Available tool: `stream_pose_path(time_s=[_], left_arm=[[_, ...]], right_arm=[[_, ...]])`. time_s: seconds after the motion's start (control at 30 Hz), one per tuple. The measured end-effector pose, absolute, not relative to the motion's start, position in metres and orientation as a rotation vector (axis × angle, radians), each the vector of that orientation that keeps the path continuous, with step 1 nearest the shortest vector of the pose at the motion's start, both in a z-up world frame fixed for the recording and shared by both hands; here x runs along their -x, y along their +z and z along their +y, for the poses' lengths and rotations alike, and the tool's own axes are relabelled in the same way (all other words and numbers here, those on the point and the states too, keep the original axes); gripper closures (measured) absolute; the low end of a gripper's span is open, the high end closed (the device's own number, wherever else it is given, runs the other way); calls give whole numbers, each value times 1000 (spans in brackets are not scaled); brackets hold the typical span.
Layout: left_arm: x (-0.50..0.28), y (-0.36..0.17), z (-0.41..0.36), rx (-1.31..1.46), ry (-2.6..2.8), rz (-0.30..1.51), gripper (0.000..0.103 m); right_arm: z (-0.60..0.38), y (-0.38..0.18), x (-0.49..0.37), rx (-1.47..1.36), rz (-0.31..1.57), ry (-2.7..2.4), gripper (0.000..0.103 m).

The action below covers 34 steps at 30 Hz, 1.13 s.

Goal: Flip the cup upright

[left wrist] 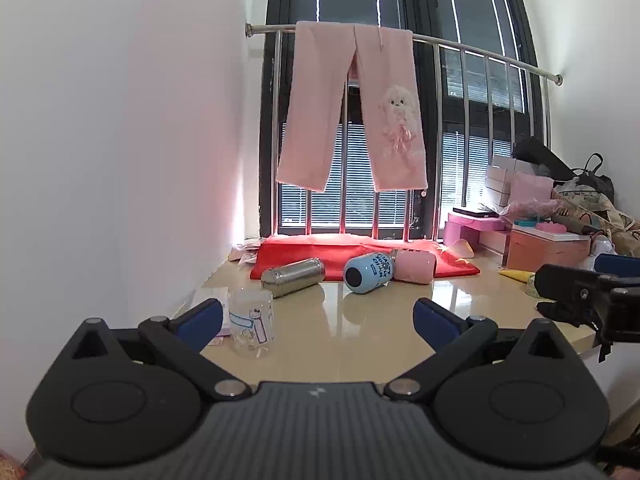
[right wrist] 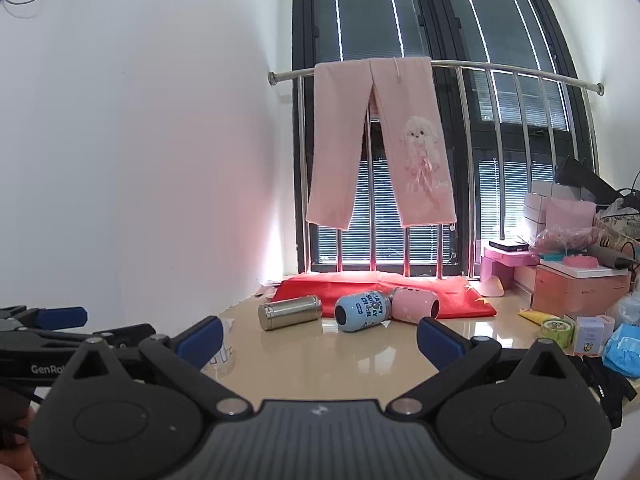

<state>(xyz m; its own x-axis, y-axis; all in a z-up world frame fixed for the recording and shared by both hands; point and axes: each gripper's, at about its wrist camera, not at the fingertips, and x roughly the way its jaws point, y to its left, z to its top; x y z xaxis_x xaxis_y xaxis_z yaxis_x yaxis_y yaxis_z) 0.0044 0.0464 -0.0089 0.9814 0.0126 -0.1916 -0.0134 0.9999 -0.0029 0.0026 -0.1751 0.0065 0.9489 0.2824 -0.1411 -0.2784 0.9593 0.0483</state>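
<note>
Both jaws spread wide, nothing held: the left hand-held gripper (left wrist: 318,314) hovers low over the surface (left wrist: 360,340), the clear cup (left wrist: 251,322) just beside its left finger, mouth seemingly down; the right hand-held gripper (right wrist: 320,334) sits farther off, so the left looks nearer

In the left wrist view, bare table (left wrist: 360,340) fills the frame's middle. Across the centre lie a steel flask (left wrist: 293,277), blue cup (left wrist: 369,273) and pink cup (left wrist: 414,265), blocking the far side. A clear cup (left wrist: 251,322) stands lower left; boxes (left wrist: 548,246) crowd the right.
</note>
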Motion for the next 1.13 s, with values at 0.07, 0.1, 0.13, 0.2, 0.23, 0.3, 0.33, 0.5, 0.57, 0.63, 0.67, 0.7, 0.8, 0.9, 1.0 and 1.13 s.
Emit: stream_pose_path(time_s=[0.07,0.1,0.13,0.2,0.23,0.3,0.33,0.5,0.57,0.63,0.67,0.7,0.8,0.9,1.0,1.13], left_arm=[[-3,-9,46,1,27,195,0],[-3,-9,46,2,31,197,0],[-3,-9,46,3,34,199,0],[-3,-10,46,2,40,206,0],[-3,-10,47,0,42,208,0],[-2,-11,47,-1,46,208,0],[-1,-11,48,-2,47,208,0],[0,-11,48,-5,49,211,0],[0,-11,47,-5,50,211,0],[0,-11,47,-5,50,212,0],[0,-11,47,-5,50,212,0],[0,-11,47,-6,50,212,0],[0,-11,47,-5,50,212,0],[-1,-11,47,-7,53,213,0],[-1,-13,46,-11,48,214,0],[-3,-14,46,-12,45,214,0]], right_arm=[[-175,5,-2,-30,153,284,0],[-175,5,-1,-30,154,284,0],[-175,4,-1,-30,156,284,0],[-175,4,-1,-32,158,284,0],[-174,4,-1,-32,158,284,0],[-173,5,-3,-33,158,283,0],[-173,5,-3,-33,158,283,0],[-172,6,-4,-34,162,283,0],[-172,6,-4,-34,162,283,0],[-172,6,-5,-35,162,284,0],[-172,6,-4,-35,162,283,0],[-172,6,-5,-35,162,283,0],[-172,6,-5,-35,162,284,0],[-172,6,-5,-35,162,284,0],[-172,5,-5,-35,162,283,0],[-172,5,-5,-35,162,284,0]])
